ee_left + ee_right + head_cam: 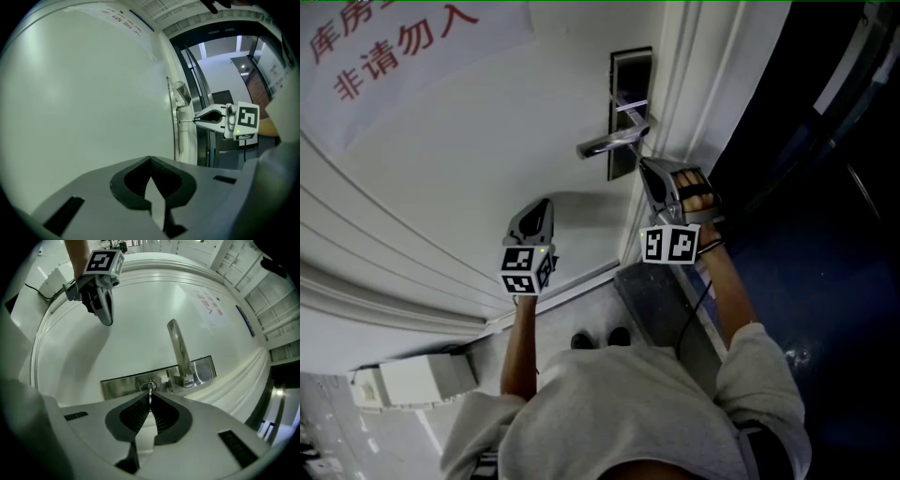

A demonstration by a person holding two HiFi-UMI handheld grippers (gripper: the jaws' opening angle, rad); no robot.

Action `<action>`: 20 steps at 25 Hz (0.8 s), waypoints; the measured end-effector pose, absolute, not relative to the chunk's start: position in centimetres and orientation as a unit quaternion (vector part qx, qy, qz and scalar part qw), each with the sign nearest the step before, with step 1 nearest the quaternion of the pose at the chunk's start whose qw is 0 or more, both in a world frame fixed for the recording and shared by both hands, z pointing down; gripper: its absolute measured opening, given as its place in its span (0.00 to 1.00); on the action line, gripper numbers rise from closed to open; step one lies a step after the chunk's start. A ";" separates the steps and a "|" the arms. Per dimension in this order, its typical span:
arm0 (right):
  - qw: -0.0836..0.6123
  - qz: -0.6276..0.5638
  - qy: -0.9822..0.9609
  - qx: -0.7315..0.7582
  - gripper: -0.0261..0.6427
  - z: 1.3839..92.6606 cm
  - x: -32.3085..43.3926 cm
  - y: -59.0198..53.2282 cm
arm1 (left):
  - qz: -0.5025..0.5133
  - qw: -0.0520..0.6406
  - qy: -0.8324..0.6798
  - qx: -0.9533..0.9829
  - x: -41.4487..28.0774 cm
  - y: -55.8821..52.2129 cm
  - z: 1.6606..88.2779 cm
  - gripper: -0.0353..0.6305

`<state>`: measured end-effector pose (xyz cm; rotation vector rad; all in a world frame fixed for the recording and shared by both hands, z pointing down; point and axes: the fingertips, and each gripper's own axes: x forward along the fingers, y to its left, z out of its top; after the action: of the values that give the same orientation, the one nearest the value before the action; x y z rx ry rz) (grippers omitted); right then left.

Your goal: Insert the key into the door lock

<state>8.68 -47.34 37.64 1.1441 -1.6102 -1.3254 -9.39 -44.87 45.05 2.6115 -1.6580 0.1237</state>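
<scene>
A steel lock plate (630,70) with a lever handle (614,142) sits on the white door (469,187). My right gripper (643,162) points at the plate's lower end, below the handle. In the right gripper view it (150,395) is shut on a thin metal key (150,391), whose tip sits in the round keyhole (148,386) of the plate (122,384). The left gripper view shows that key (186,121) bridging the right gripper (196,120) and the plate (175,131). My left gripper (542,208) is shut on nothing and faces bare door, left of the lock.
A notice with red characters (384,47) is stuck on the door's upper part. The white door frame (694,84) runs just right of the lock, with a dark opening beyond it. A white box (412,380) lies low by the door, near the person's shoes (600,337).
</scene>
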 end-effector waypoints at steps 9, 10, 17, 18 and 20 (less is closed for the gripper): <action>0.387 -0.525 -0.614 0.445 0.08 37.9 8.4 -47.9 | 0.037 0.021 -0.534 0.844 -9.7 -44.8 44.9 0.08; 0.389 -0.526 -0.612 0.444 0.08 37.9 8.4 -48.0 | 0.037 0.021 -0.533 0.845 -9.7 -44.8 44.8 0.08; 0.398 -0.532 -0.603 0.441 0.08 37.9 8.1 -48.5 | 0.036 0.019 -0.530 0.847 -9.6 -44.8 44.6 0.08; 0.400 -0.534 -0.601 0.440 0.08 37.9 8.1 -48.6 | 0.036 0.019 -0.530 0.847 -9.6 -44.8 44.5 0.08; 0.405 -0.538 -0.596 0.438 0.08 37.8 8.1 -48.6 | 0.036 0.017 -0.530 0.847 -9.6 -44.8 44.5 0.08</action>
<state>8.09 -48.62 37.84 1.1058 -1.5040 -1.3568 -9.63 -44.81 44.48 2.6327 -1.6453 0.1121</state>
